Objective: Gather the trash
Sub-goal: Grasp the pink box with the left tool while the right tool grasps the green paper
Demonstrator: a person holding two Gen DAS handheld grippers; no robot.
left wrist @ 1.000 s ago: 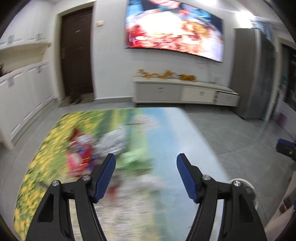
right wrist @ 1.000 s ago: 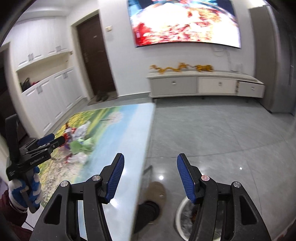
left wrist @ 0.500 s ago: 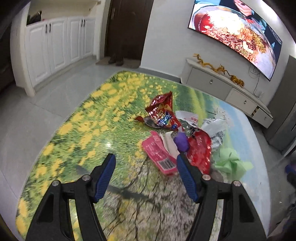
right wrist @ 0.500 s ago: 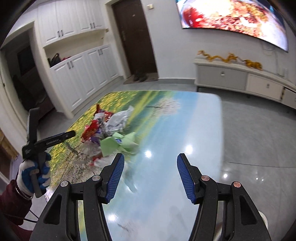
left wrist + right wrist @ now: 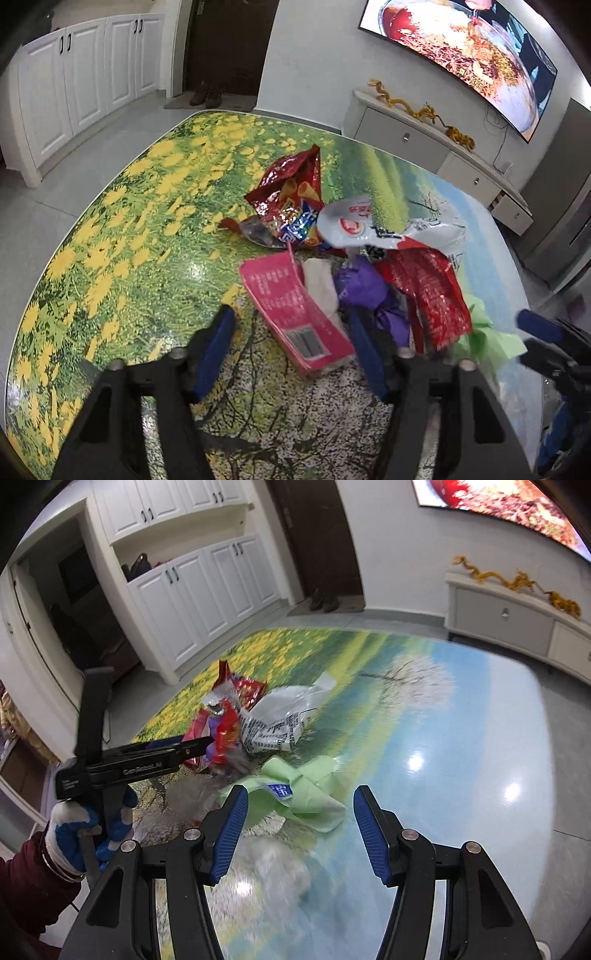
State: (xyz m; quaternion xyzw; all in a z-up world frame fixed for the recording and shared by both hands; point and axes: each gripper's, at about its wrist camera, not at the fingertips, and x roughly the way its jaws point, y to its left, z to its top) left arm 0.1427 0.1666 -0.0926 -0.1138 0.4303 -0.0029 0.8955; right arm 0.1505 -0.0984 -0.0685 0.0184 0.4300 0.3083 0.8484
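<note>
Both grippers are closing in on the trash pile in the middle of the table, jaws spread wide, nothing pinched so far.

Going left to right with the pink packet (image 5: 295,314) as the landmark: the left gripper (image 5: 291,350) is hovering right over it, jaws gaping around its near end. Behind it the red snack bag (image 5: 291,192) is lying torn open; just right of it are sitting a purple wrapper (image 5: 365,291), a white pouch (image 5: 376,229) and a red wrapper (image 5: 432,291). Farthest right, the green paper (image 5: 303,786) is waiting just ahead of the right gripper (image 5: 299,834), jaws open too. All of it looks feather-light, crinkly and slippery, so I'd pinch a crumpled fold or edge, not the flat face.
</note>
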